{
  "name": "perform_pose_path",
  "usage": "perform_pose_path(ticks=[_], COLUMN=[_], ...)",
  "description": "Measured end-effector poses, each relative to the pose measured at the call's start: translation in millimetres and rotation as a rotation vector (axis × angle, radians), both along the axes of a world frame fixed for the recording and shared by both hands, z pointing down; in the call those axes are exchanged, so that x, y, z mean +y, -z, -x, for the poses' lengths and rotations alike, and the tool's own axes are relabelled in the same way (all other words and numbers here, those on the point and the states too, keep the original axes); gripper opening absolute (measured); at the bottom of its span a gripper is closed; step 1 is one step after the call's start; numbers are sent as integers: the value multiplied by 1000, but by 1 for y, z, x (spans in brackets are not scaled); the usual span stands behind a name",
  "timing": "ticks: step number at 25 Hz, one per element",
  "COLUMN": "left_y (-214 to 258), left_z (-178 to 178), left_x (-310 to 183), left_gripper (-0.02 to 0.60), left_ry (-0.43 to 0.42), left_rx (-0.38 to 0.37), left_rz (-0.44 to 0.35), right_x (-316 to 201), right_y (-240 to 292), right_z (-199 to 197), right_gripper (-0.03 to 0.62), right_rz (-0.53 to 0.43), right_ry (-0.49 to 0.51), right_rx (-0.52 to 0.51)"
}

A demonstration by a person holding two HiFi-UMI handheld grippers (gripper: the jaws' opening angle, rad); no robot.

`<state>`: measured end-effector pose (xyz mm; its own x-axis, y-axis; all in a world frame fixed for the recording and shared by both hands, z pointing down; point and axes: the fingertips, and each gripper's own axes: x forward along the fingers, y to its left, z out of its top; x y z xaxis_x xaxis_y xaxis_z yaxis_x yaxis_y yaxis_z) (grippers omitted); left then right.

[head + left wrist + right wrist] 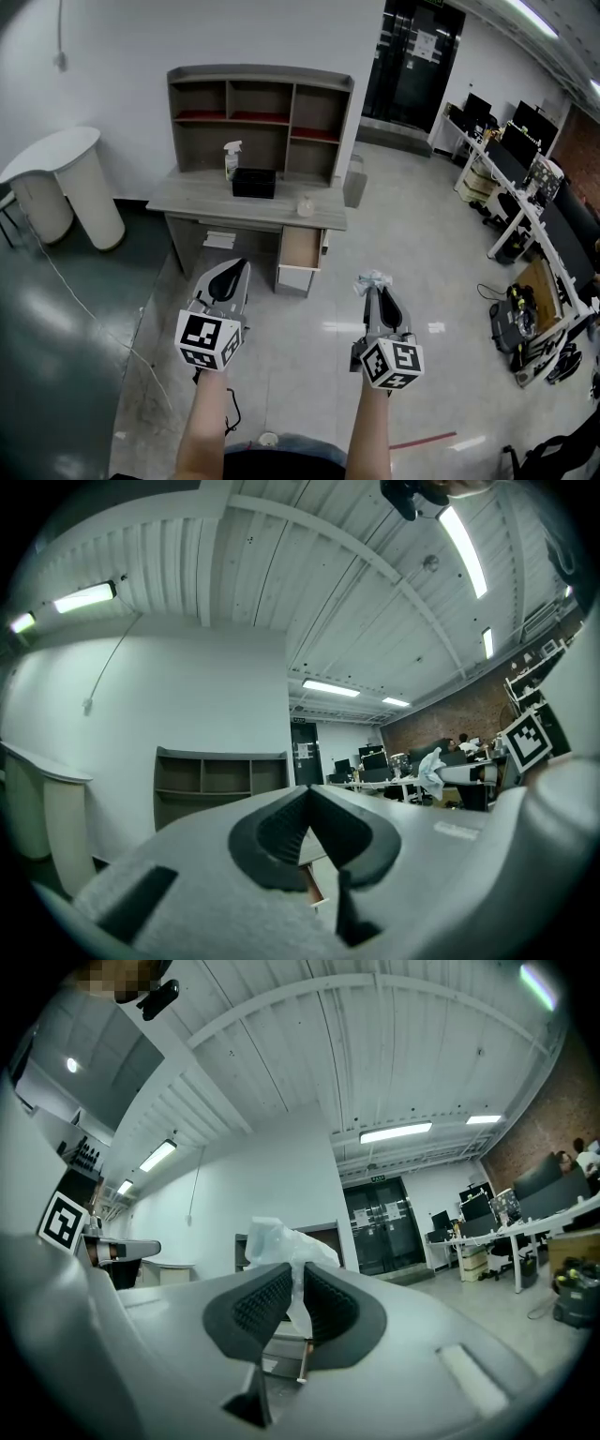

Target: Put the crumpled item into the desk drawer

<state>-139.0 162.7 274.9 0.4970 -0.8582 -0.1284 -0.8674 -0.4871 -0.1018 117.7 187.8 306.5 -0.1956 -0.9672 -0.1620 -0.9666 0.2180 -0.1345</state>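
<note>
A white crumpled item (373, 280) sticks out of my right gripper (376, 291), whose jaws are shut on it; in the right gripper view the crumpled item (281, 1246) rises above the pinched black pads. My left gripper (232, 274) is held level beside it, jaws shut with nothing between them, as the left gripper view (308, 794) shows. Ahead stands a grey desk (211, 199) with a shelf hutch (260, 112). Its drawer (300, 248) on the right side is pulled open. Both grippers hang over the floor, short of the desk.
On the desk top are a spray bottle (231, 159), a black box (254, 182) and a small clear object (305, 206). A white rounded counter (61, 183) stands at the left. Office desks with monitors (525, 178) line the right side. A cable (94, 314) runs over the floor.
</note>
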Motion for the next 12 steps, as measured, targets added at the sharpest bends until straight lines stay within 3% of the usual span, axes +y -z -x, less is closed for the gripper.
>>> perform_pose_path(ticks=[12], left_y=[-19], left_z=[6], left_x=[-43], left_gripper=[5], left_ry=[-29], left_rx=[9], left_rz=[33], right_x=[-35], right_y=[-8], right_z=[3], right_gripper=[54], right_rz=[10], right_ry=[-35], right_rx=[-6])
